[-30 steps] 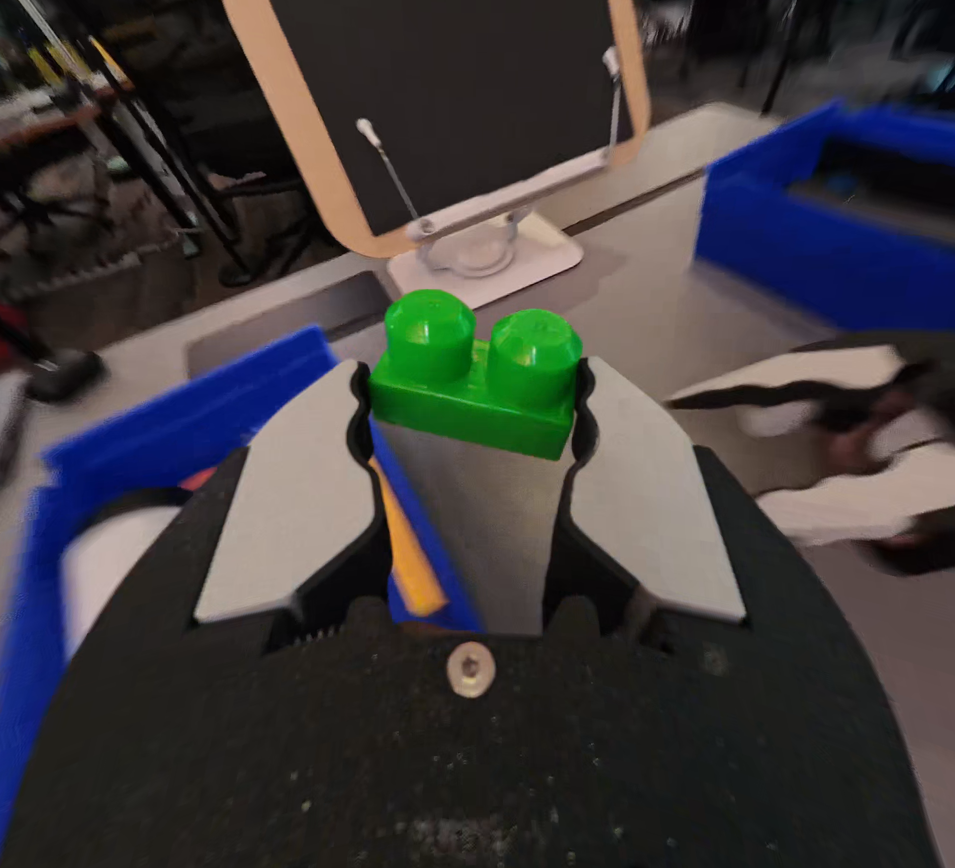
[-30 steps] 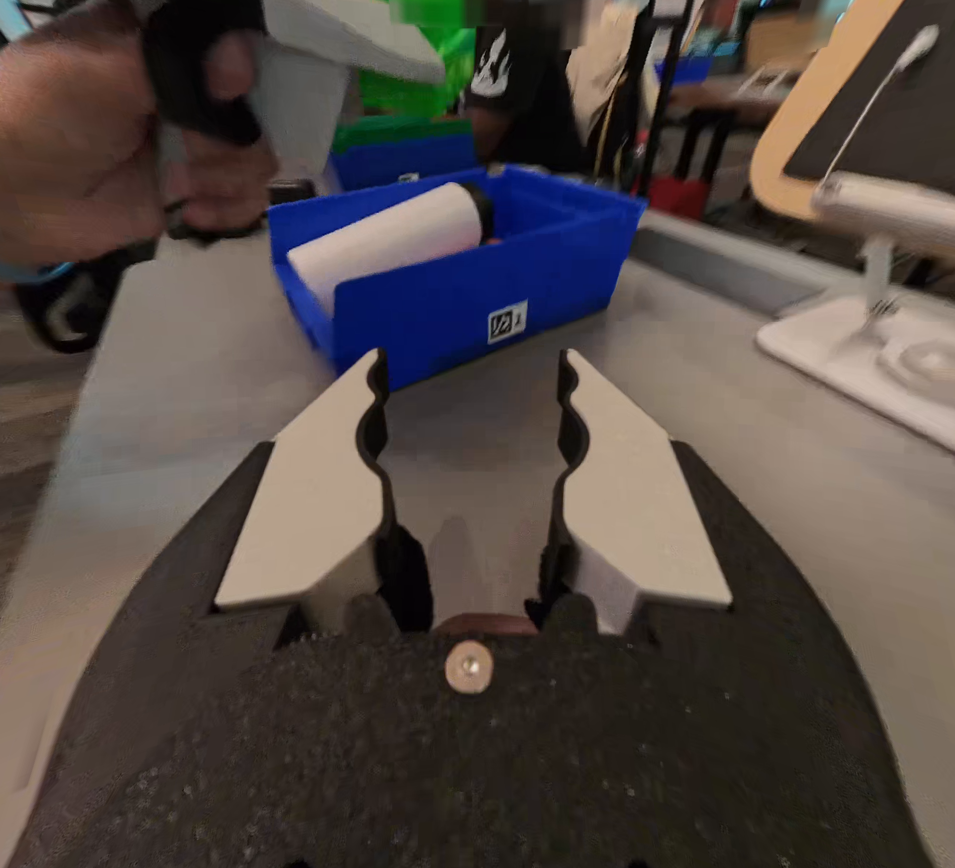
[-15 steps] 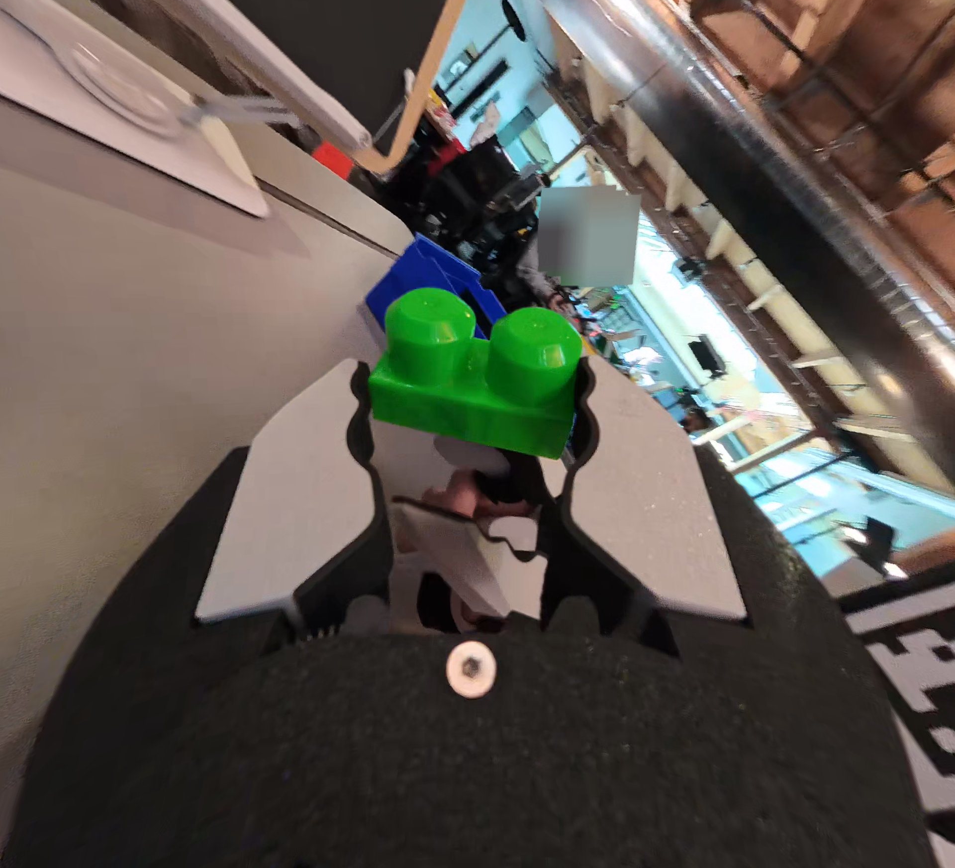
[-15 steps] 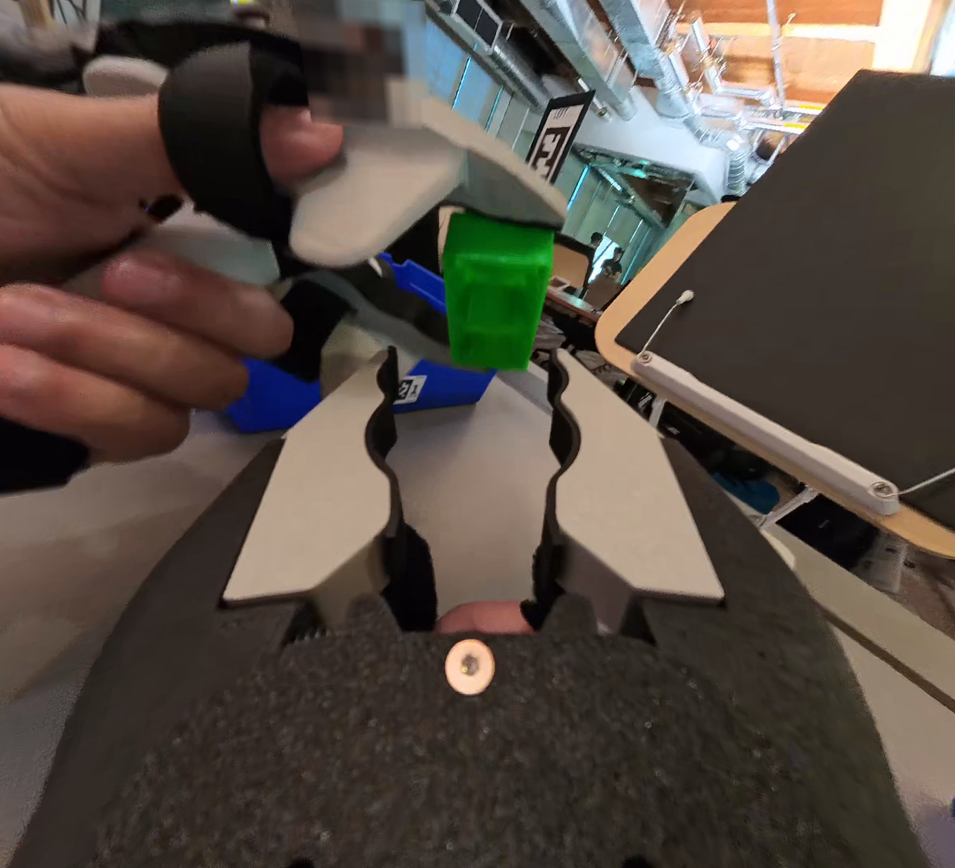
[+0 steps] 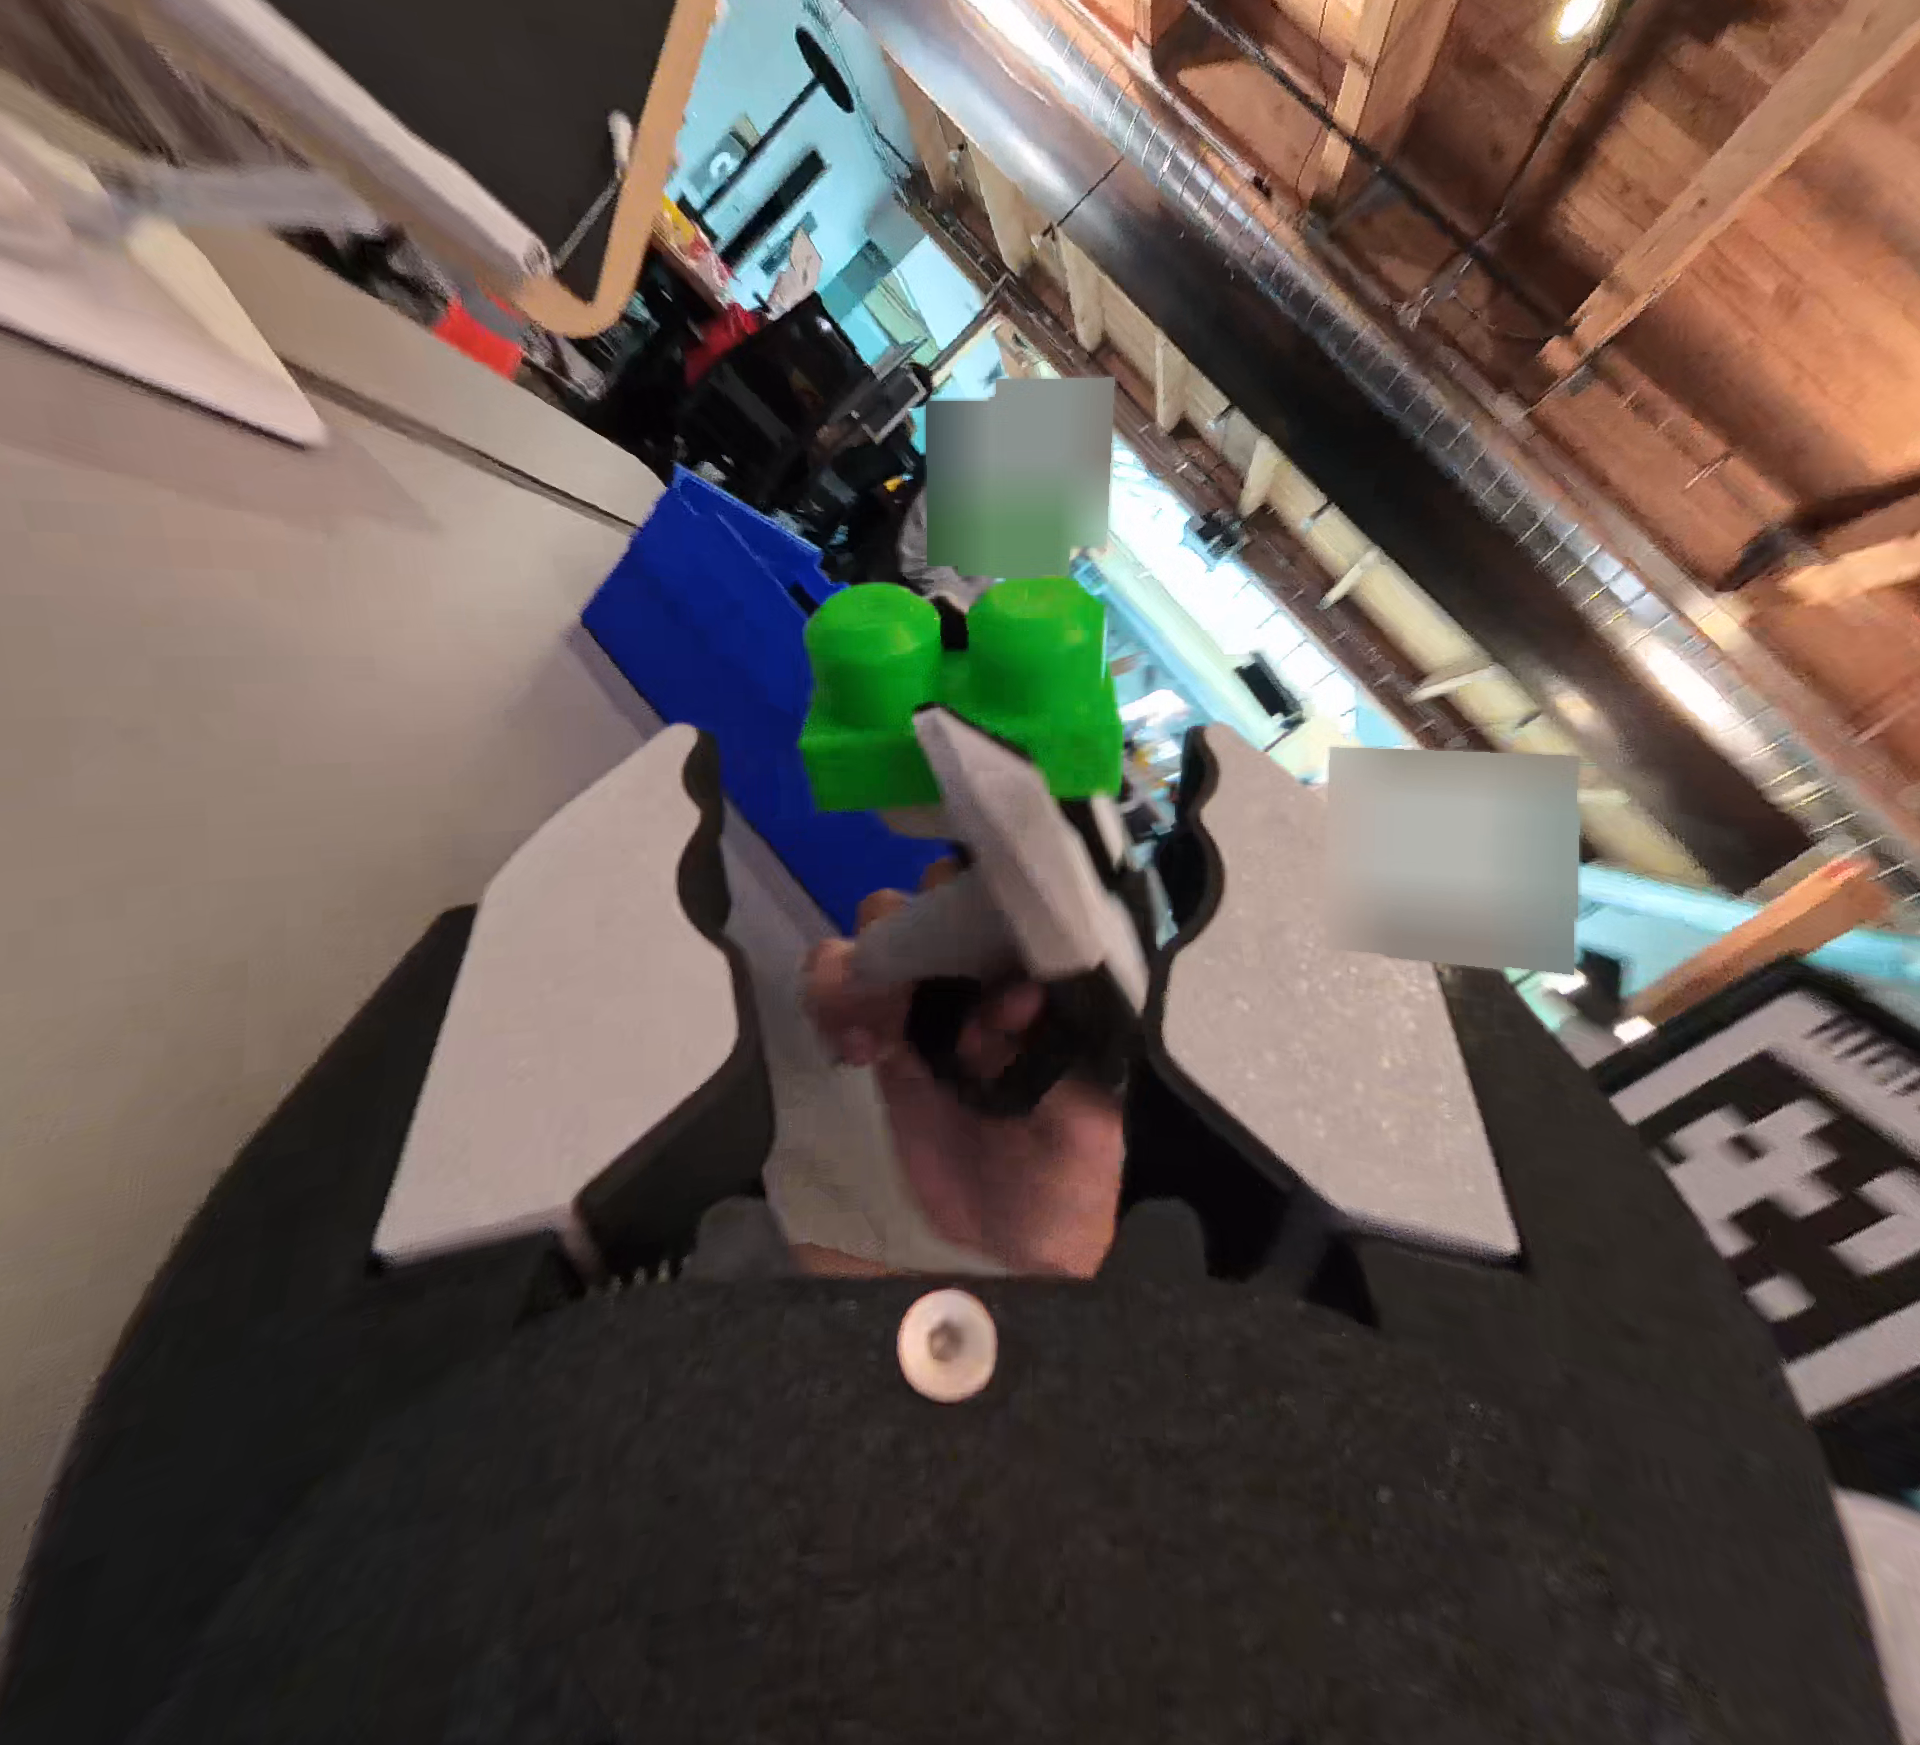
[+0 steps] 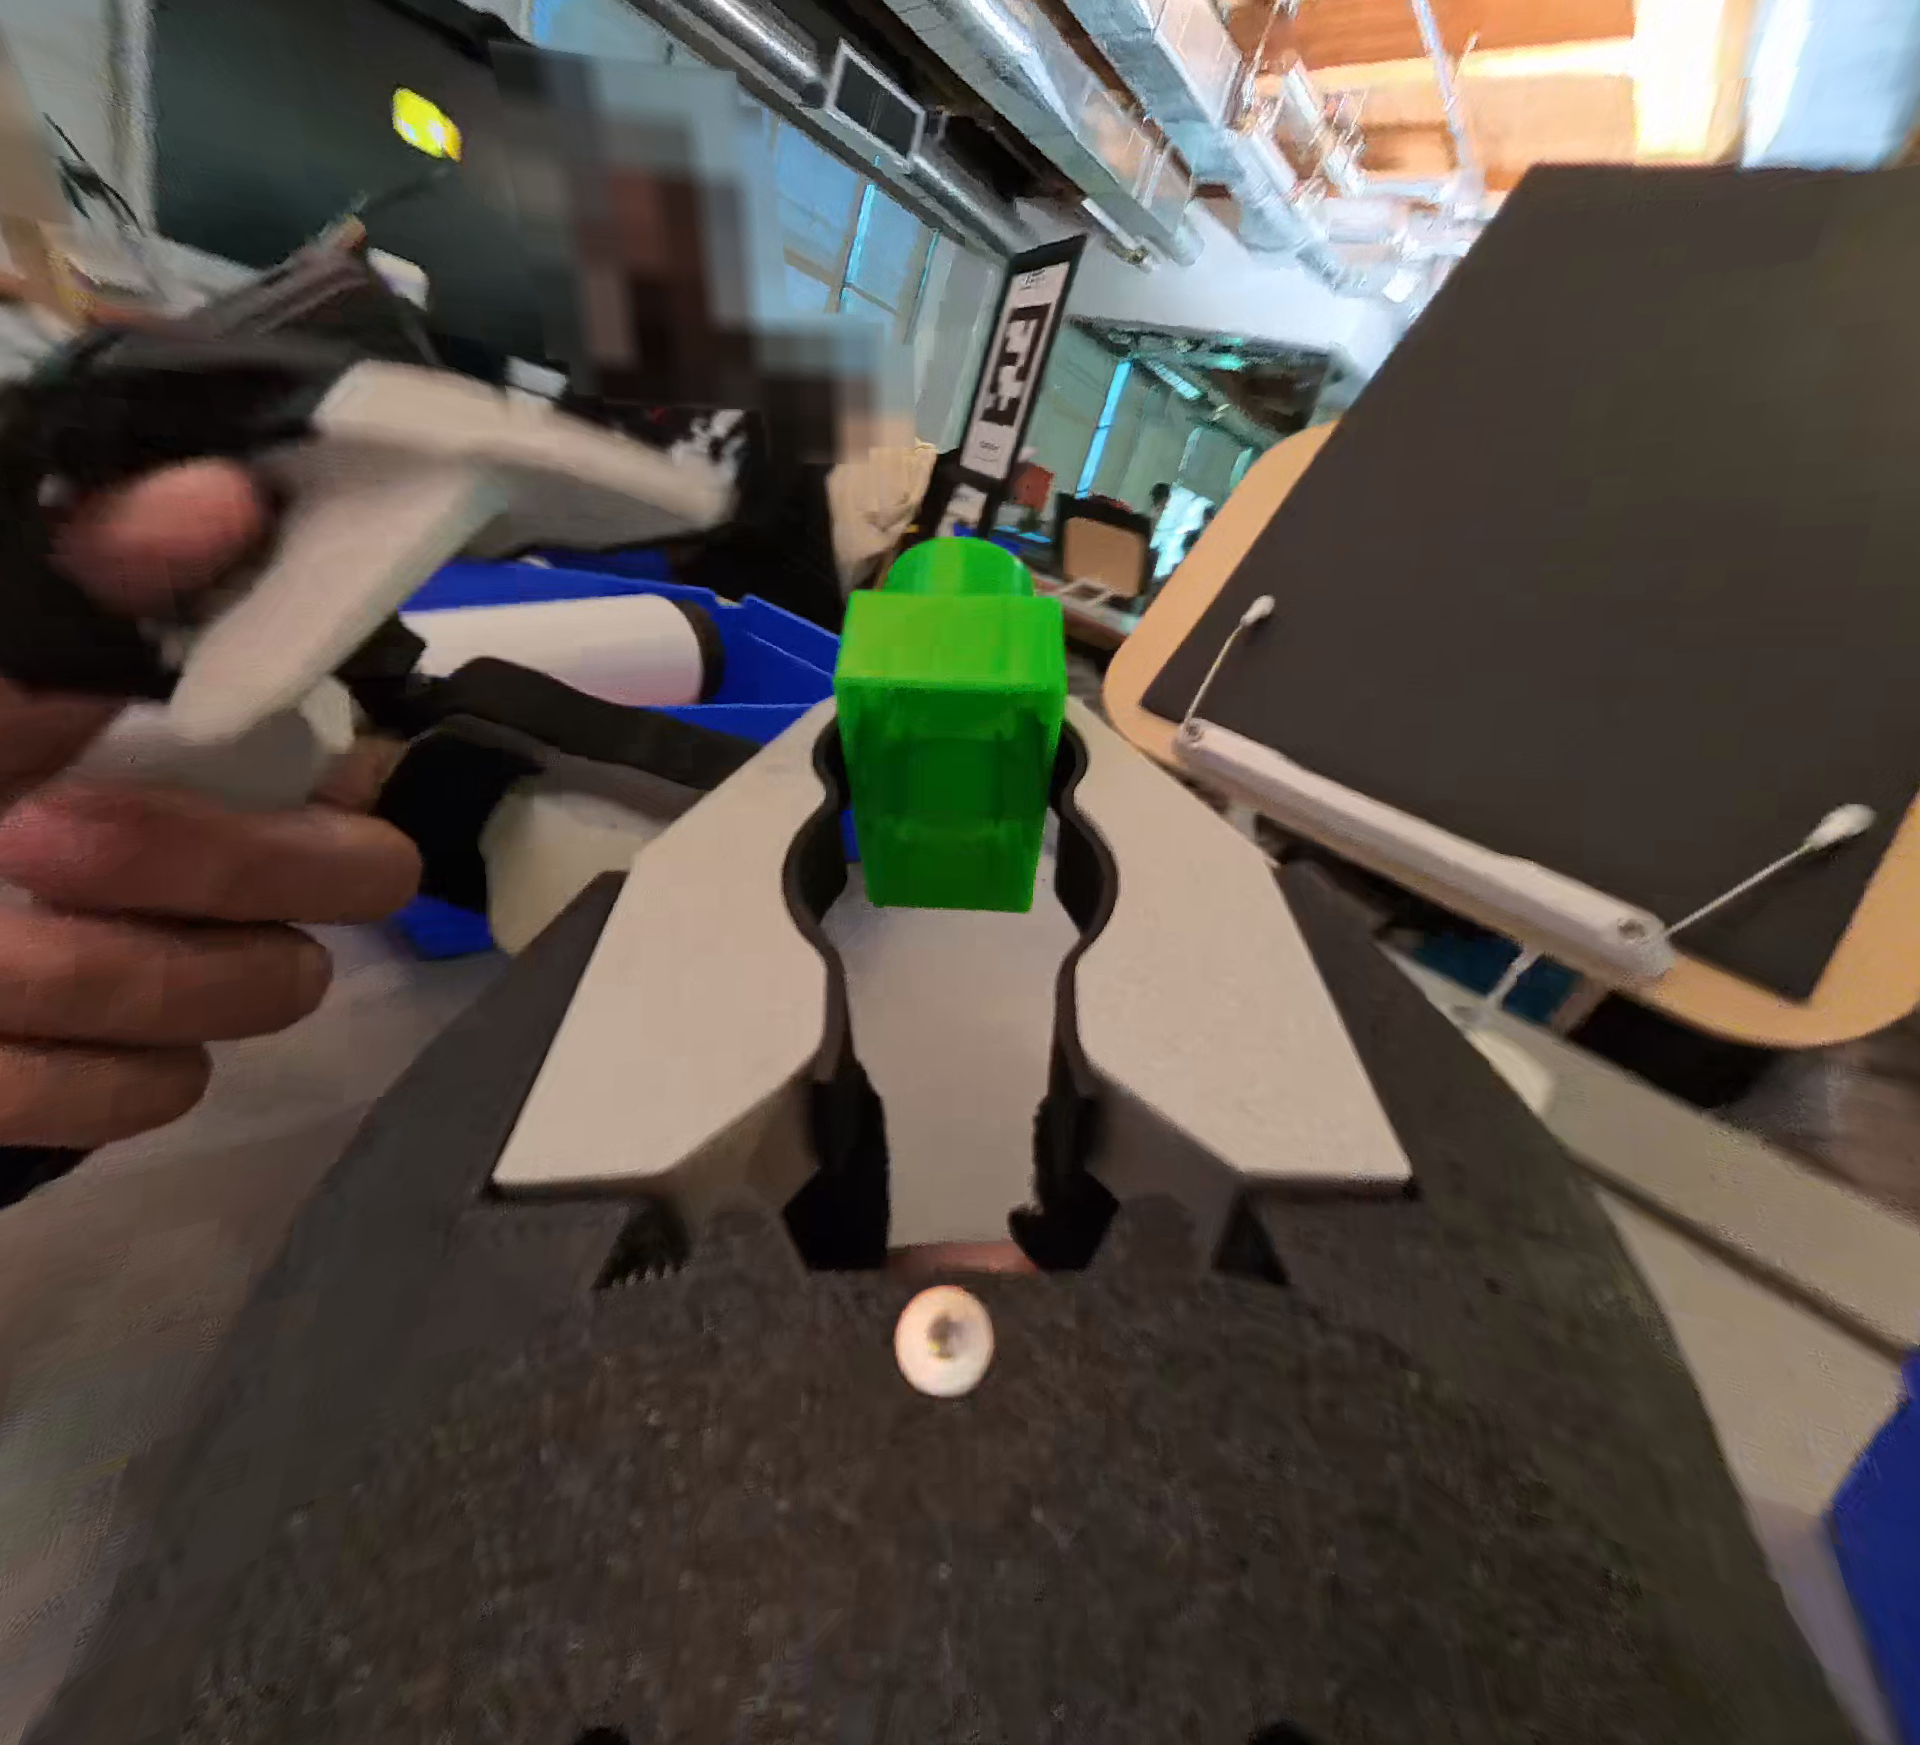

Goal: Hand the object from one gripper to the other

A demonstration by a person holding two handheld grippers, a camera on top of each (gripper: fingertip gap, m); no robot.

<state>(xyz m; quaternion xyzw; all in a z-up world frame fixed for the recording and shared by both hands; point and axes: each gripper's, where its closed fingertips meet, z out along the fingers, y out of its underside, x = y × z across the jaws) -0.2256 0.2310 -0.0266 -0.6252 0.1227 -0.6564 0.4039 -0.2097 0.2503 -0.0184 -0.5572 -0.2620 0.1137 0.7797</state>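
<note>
We find the green block [image 6: 951, 739] clamped between the fingertips of the right gripper [image 6: 951, 760]; both rubber-lined tips press its side faces, one stud pointing up and away from the cam. Block sits at the very front of the jaws, the rear part of the gap behind it bare. Block is in the air, not touching the table [image 6: 1714, 1207].

Left gripper [image 5: 940, 760], per its own wrist view: fingers spread wide, gap clearly broader than the block [image 5: 961, 703], and neither tip touches it. The block shows just beyond the tips, two studs up, w/ a grey finger of the right gripper [image 5: 1013, 848] laid across its front face. A hand [image 5: 987, 1145] gripping that tool shows in the gap btwn the left fingers.

In the right wrist view the left gripper [image 6: 436, 490] lies off to the left, blurred, held by the person's hand [image 6: 135, 874], apart from the block; we cannot tell its opening from this angle.

Surroundings noted: blue bin [image 6: 748, 656] w/ a white roll [image 6: 582, 651] inside, behind the left tool; a second blue bin [image 5: 717, 656] on the table edge in the left wrist view. Black board w/ tan rim [image 6: 1600, 594] on a stand, right side. Bkgd blurred; ducting and timber ceiling overhead.
</note>
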